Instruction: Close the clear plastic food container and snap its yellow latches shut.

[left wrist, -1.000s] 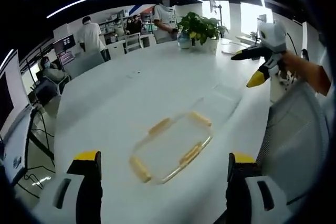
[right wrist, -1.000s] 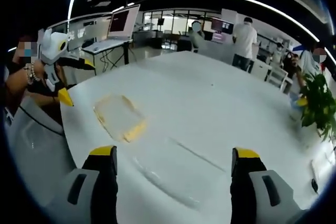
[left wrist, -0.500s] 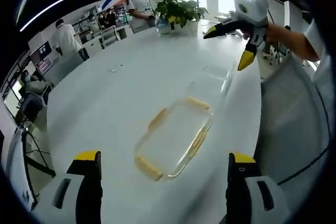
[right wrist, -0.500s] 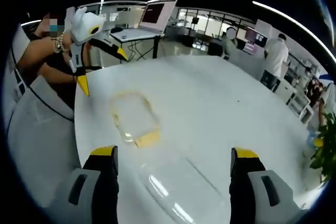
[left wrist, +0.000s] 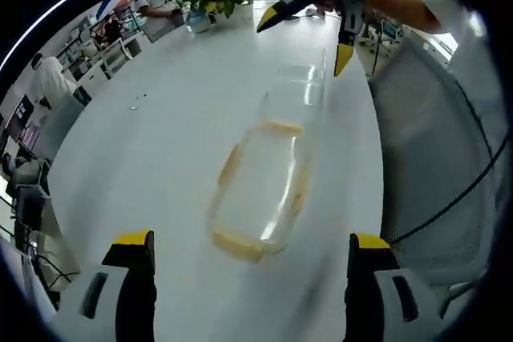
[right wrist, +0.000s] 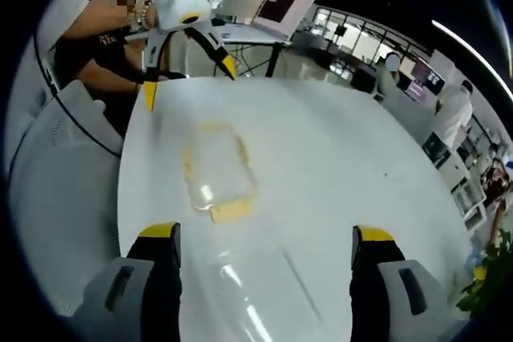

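Left gripper view: lid [left wrist: 258, 191] lies mid-frame on the bench [left wrist: 160, 158], container [left wrist: 298, 90] above it; both grippers [left wrist: 250, 274] [right wrist: 264, 266] spread wide, empty.

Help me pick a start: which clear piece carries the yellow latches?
The lid nearer the left gripper; the plain container base lies under the right gripper.

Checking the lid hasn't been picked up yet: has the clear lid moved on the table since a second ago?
No. The clear lid lies just beyond the container, as before; the camera has shifted.
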Demonstrator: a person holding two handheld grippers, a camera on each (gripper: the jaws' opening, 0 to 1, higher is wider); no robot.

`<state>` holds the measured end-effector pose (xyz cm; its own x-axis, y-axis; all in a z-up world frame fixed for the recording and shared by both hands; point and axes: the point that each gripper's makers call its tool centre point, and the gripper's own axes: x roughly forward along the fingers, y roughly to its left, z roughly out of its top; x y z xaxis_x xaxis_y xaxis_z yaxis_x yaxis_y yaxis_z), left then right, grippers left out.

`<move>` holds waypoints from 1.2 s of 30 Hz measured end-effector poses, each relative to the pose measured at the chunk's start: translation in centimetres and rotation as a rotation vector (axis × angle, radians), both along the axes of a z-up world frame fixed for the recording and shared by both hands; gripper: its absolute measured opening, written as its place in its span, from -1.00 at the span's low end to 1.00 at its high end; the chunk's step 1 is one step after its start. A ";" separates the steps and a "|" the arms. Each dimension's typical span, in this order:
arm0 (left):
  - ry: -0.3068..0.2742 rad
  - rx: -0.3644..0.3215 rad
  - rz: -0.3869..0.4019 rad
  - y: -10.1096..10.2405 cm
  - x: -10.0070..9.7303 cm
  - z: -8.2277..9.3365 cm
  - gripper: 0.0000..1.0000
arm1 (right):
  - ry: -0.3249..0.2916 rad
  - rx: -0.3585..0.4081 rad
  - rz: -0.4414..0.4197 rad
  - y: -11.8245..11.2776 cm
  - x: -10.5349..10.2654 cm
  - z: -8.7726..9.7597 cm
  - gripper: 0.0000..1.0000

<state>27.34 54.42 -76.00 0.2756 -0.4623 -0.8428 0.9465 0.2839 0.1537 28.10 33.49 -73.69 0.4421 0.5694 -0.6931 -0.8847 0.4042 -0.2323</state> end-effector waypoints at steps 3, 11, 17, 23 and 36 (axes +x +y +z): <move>0.023 0.029 -0.030 0.1 0.1 -0.2 0.97 | 0.002 -0.040 0.038 0.3 0.2 -0.3 0.69; 0.070 0.135 -0.113 0.6 0.5 -1.6 0.93 | 0.023 -0.074 0.113 1.6 0.3 -1.1 0.65; 0.097 0.147 -0.144 0.5 1.1 -2.6 0.84 | 0.066 -0.077 0.150 2.4 0.3 -1.9 0.60; 0.127 0.157 -0.145 0.5 1.5 -3.5 0.82 | 0.089 -0.109 0.175 2.9 0.4 -3.2 0.59; 0.163 0.177 -0.183 0.6 1.9 -5.1 0.58 | 0.127 -0.137 0.216 3.8 0.7 -5.1 0.51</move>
